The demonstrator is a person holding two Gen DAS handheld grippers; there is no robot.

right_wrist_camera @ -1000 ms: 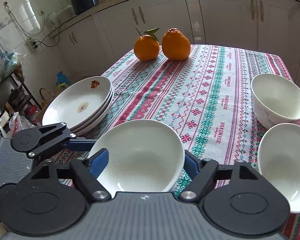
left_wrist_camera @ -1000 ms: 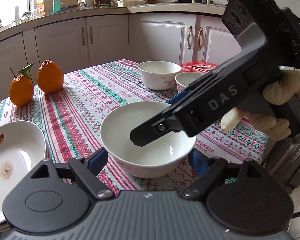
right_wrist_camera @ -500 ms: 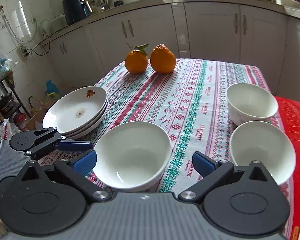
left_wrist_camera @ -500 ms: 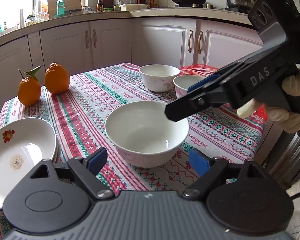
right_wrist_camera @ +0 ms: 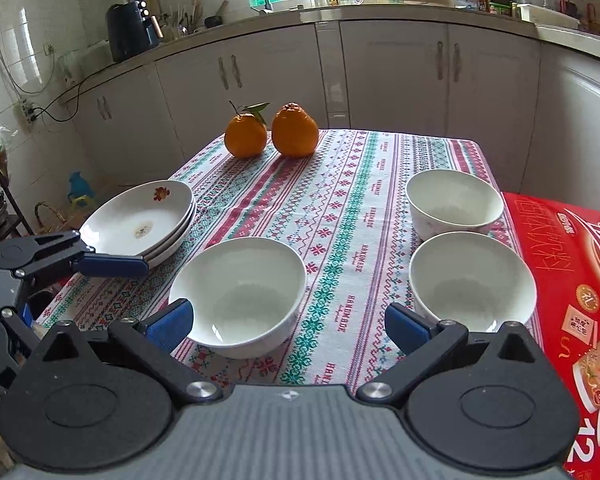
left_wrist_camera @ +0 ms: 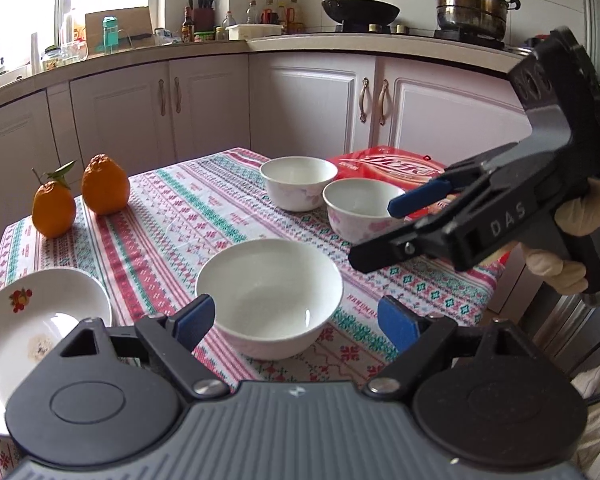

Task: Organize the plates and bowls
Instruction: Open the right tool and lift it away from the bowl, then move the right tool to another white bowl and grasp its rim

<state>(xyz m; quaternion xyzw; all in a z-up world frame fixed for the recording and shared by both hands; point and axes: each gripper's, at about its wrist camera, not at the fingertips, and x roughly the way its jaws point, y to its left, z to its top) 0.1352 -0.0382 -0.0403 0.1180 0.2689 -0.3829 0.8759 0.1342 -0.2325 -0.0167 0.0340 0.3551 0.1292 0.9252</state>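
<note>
A plain white bowl [left_wrist_camera: 269, 298] [right_wrist_camera: 238, 296] stands on the patterned tablecloth near the table's front edge. Two flowered white bowls [left_wrist_camera: 298, 182] [left_wrist_camera: 362, 210] stand at the right side; in the right wrist view they are the far bowl [right_wrist_camera: 454, 204] and the near bowl [right_wrist_camera: 472, 280]. A stack of white plates [right_wrist_camera: 138, 222] [left_wrist_camera: 28, 332] sits at the left edge. My left gripper [left_wrist_camera: 296, 320] is open and empty, just short of the plain bowl. My right gripper [right_wrist_camera: 288, 322] is open and empty, held above the table's near edge.
Two oranges [right_wrist_camera: 272, 132] [left_wrist_camera: 80, 196] sit at the far end of the table [right_wrist_camera: 340, 208]. A red box [right_wrist_camera: 572, 280] lies along the right side beside the flowered bowls. White kitchen cabinets [right_wrist_camera: 380, 80] ring the table.
Both grippers have drawn back and up from the plain bowl. The right gripper's fingers have left the bowl's inside and opened wider. The bowl stays on the cloth.
</note>
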